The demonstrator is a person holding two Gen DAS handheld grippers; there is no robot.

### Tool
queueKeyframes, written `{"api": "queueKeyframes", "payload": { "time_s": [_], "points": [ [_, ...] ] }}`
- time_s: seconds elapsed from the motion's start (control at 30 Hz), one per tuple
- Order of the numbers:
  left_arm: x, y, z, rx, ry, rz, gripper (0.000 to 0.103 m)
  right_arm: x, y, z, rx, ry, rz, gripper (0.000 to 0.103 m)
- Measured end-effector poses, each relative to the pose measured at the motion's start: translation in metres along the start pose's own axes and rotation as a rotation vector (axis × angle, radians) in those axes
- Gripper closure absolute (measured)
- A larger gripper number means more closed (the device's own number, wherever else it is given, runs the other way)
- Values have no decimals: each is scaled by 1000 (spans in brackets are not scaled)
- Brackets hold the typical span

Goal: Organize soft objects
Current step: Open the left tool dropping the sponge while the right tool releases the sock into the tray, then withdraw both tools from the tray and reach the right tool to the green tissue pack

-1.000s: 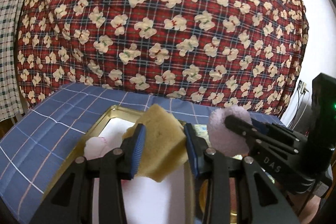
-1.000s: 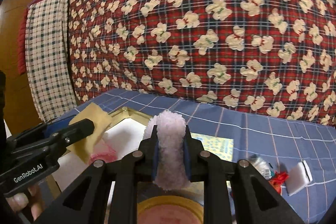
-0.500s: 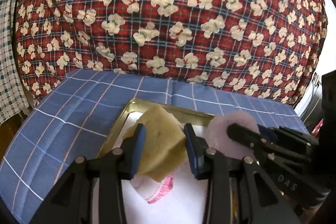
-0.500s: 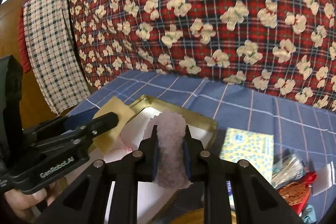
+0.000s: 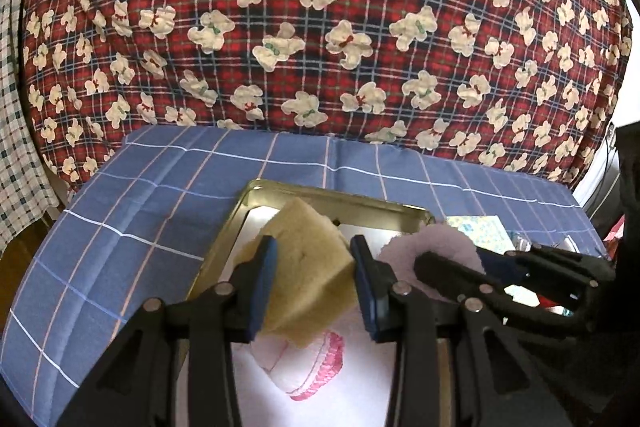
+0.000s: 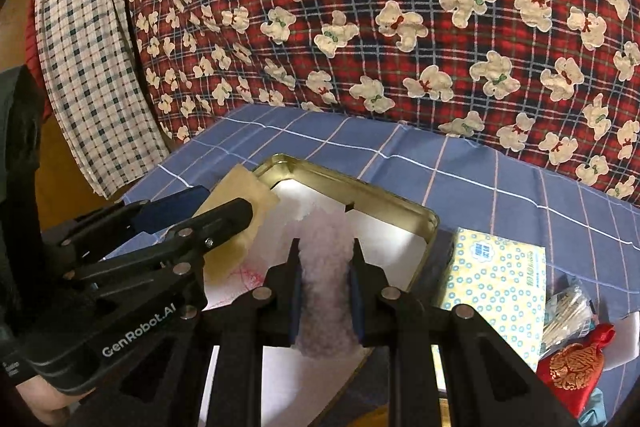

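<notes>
The left gripper (image 5: 312, 283) clamps a sponge (image 5: 308, 267); beside it, the right gripper (image 6: 325, 291) pinches a puff (image 6: 326, 267). Both hang over the tin (image 6: 384, 199) below, likely for dropping in.

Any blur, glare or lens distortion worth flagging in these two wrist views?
Left wrist view: strong fisheye bending, dark corner vignette, yellow square sponge slightly soft. Right wrist view: same bending; fluffy lilac puff washes out against the glaring white floor of the gold metal tray.
</notes>
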State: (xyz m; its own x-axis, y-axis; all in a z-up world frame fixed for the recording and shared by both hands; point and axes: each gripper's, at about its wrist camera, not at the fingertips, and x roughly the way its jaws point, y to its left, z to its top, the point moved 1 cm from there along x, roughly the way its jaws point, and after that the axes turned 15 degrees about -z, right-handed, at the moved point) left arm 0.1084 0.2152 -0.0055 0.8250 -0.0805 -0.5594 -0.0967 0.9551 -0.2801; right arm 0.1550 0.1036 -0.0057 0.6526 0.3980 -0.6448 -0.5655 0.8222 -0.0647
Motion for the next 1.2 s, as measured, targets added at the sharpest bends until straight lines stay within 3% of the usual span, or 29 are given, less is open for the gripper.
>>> {"api": "queueKeyframes", "payload": {
  "time_s": [0.27,0.33,0.4,0.5,0.63,0.77,1.0,1.1,1.2],
  "points": [
    [6,3,1,5,22,21,64,7,3,-2,-12,25,-3,81],
    [6,5,1,2,25,40,62,9,3,-2,-12,35,2,75],
    [4,9,0,-17,21,49,51,11,3,-2,-15,52,9,63],
    [-6,9,-1,-30,-7,41,36,9,-3,-3,2,47,-6,60],
    [-23,-2,-8,-21,-63,25,32,-9,-15,-8,39,9,23,58],
    [-41,-23,-24,21,-132,38,12,-41,-27,-22,38,-66,38,53],
    [-62,-62,-53,42,-198,-53,8,-85,-91,-73,72,-151,-52,51],
    [-61,-83,-65,70,-214,-86,7,-98,-133,-99,116,-153,-138,51],
    [-56,-106,-77,115,-216,-71,7,-108,-173,-126,156,-135,-238,51]
  ]
}}
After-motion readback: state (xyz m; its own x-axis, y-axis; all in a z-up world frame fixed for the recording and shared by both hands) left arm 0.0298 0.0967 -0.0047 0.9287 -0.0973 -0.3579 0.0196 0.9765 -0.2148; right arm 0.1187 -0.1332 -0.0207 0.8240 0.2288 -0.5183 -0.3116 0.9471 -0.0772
